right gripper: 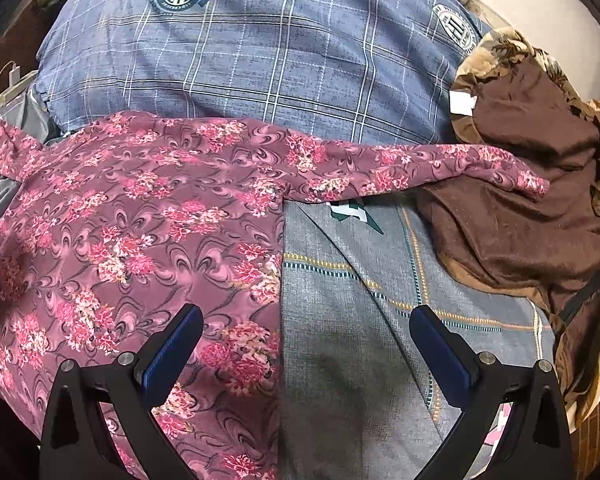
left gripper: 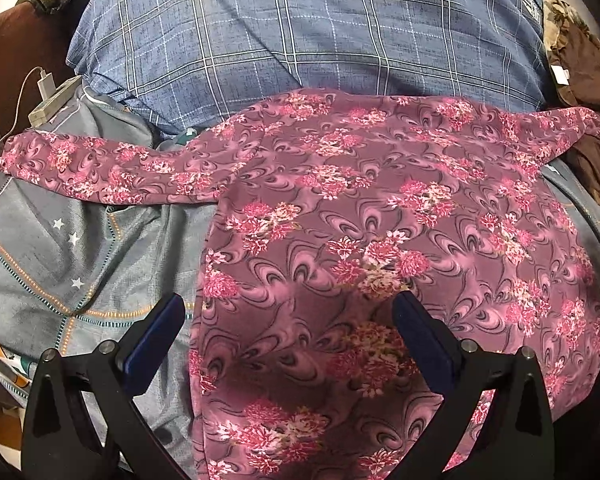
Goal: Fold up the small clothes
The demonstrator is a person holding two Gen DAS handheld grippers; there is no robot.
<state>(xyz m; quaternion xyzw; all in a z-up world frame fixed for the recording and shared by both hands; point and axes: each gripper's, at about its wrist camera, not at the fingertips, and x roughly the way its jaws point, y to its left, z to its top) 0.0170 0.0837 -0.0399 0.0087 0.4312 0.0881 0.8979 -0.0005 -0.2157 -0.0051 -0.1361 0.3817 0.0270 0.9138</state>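
Note:
A pink floral long-sleeved top [left gripper: 360, 216] lies spread flat on the grey bedsheet [left gripper: 60, 264], both sleeves stretched out sideways. My left gripper [left gripper: 288, 320] is open above the top's left edge, near its lower part, holding nothing. In the right wrist view the same top [right gripper: 140, 220] fills the left half, its right sleeve [right gripper: 440, 168] reaching onto a brown cloth. My right gripper [right gripper: 308, 332] is open over the top's right edge and the grey sheet [right gripper: 360, 360], empty.
A blue checked pillow [left gripper: 300, 40] lies behind the top, also in the right wrist view [right gripper: 260, 60]. A brown blanket heap [right gripper: 520, 200] sits at the right. A white charger and power strip [left gripper: 50, 96] lie at the left.

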